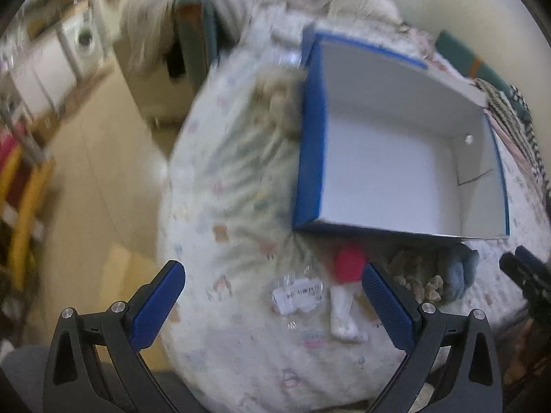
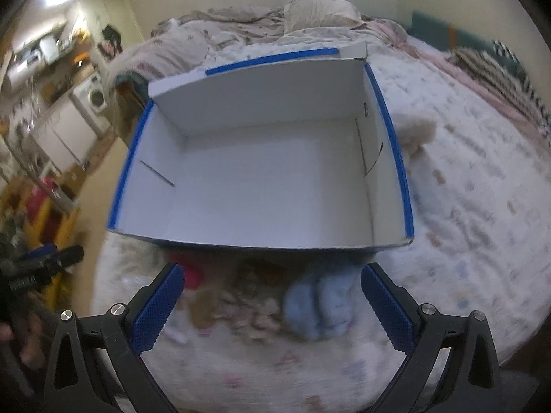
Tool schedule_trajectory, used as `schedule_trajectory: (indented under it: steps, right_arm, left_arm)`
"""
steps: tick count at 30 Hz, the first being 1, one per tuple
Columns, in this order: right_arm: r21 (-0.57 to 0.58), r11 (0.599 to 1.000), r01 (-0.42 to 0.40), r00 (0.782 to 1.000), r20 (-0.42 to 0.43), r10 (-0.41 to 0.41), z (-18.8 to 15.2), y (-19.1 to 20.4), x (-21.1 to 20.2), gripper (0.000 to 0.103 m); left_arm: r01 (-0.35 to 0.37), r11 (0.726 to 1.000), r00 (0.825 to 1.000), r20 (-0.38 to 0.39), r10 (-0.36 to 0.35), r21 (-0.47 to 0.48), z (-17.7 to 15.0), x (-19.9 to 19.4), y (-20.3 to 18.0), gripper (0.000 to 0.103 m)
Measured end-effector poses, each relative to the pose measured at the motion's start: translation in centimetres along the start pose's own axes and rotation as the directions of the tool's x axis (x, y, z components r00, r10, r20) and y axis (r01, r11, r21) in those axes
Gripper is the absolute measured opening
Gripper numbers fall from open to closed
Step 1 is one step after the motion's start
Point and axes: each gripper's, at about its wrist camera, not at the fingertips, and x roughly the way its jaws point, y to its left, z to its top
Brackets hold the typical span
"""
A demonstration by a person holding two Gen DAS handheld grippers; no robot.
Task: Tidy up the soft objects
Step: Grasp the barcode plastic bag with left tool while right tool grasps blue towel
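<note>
An empty blue cardboard box with a white inside [image 1: 396, 158] [image 2: 268, 172] sits on a bed with a patterned white cover [image 1: 234, 206] [image 2: 465, 206]. In front of it lie soft toys: a red and white one [image 1: 346, 282] [image 2: 193, 275], a brownish one [image 1: 416, 275] [image 2: 241, 303] and a light blue one [image 1: 459, 272] [image 2: 320, 306]. A beige plush [image 1: 275, 99] [image 2: 416, 130] lies beside the box. My left gripper [image 1: 272, 304] is open above the bed near the red toy. My right gripper [image 2: 272, 304] is open just above the blue toy.
The bed's left edge drops to a beige floor [image 1: 96, 179]. Crumpled bedding and a pillow [image 2: 310, 13] lie beyond the box. A clear packet with a white label [image 1: 299, 297] lies near the red toy. A washing machine [image 2: 93, 98] and a cluttered room stand at far left.
</note>
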Motion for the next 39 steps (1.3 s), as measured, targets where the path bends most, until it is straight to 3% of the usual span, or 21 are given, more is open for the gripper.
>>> schedule_trajectory:
  steps: [3,5,9,11,15,17,20,23,30,32,33,36,39]
  right_arm:
    - [0.009,1.0,-0.02,0.998,-0.063,0.02,-0.4,-0.7,1.5,0.103]
    - [0.058,0.998,-0.041,0.995,-0.088,0.046,-0.9,-1.4,2.3,0.103]
    - [0.155,0.986,-0.057,0.989,-0.128,0.077,-1.1,-3.1,3.5,0.103]
    - [0.2,0.978,-0.065,0.988,-0.127,0.092,-1.0,-4.0,3.5,0.103]
    - [0.261,0.964,-0.052,0.986,-0.142,0.091,-1.1,-5.9,3.9,0.103]
    - [0.258,0.966,-0.012,0.984,-0.168,0.057,-1.1,-6.6,4.3,0.103]
    - [0.272,0.962,0.006,0.973,-0.225,0.058,-1.5,-7.7,5.3,0.089]
    - [0.284,0.959,0.024,0.957,-0.285,0.06,-2.1,-8.1,6.6,0.087]
    - [0.183,0.981,0.061,0.932,-0.362,0.009,-2.4,-6.3,10.0,0.087]
    - [0.165,0.985,0.054,0.929,-0.369,0.011,-2.6,-6.0,10.6,0.061]
    - [0.16,0.987,0.031,0.926,-0.376,0.032,-2.7,-5.8,10.8,0.032]
    - [0.145,0.989,0.012,0.933,-0.358,0.041,-3.0,-5.3,10.3,0.02]
    - [0.137,0.99,-0.023,0.948,-0.31,0.065,-3.1,-4.8,8.6,0.018]
  left_arm:
    - [0.025,0.998,0.993,-0.116,-0.031,-0.054,0.0,3.1,0.8,0.08]
    - [0.026,0.997,0.978,-0.205,-0.04,-0.068,-0.4,5.4,0.5,0.077]
    - [0.065,0.995,0.958,-0.274,-0.082,-0.069,-1.4,8.2,-1.1,0.073]
    - [0.064,0.996,0.957,-0.279,-0.078,-0.061,-1.7,9.1,-1.8,0.073]
    - [-0.01,1.0,0.961,-0.275,0.009,-0.005,-2.7,10.9,-2.5,0.072]
    - [0.003,1.0,0.954,-0.3,-0.009,-0.019,-3.4,11.6,-2.4,0.064]
    - [0.023,0.999,0.947,-0.32,-0.036,-0.044,-4.4,12.7,-1.7,0.046]
    - [0.02,0.998,0.946,-0.322,-0.038,-0.06,-5.1,13.1,-1.2,0.032]
    - [0.027,0.998,0.954,-0.298,-0.042,-0.053,-6.5,13.1,-0.4,0.022]
    - [0.003,1.0,0.961,-0.276,-0.012,-0.03,-6.3,12.3,-0.5,0.022]
    - [-0.021,1.0,0.966,-0.257,0.014,-0.023,-6.5,12.0,-0.4,0.022]
    - [-0.058,0.998,0.974,-0.222,0.05,-0.03,-6.0,10.6,0.9,0.022]
    - [-0.062,0.997,0.98,-0.193,0.053,-0.041,-6.8,9.6,1.4,0.022]
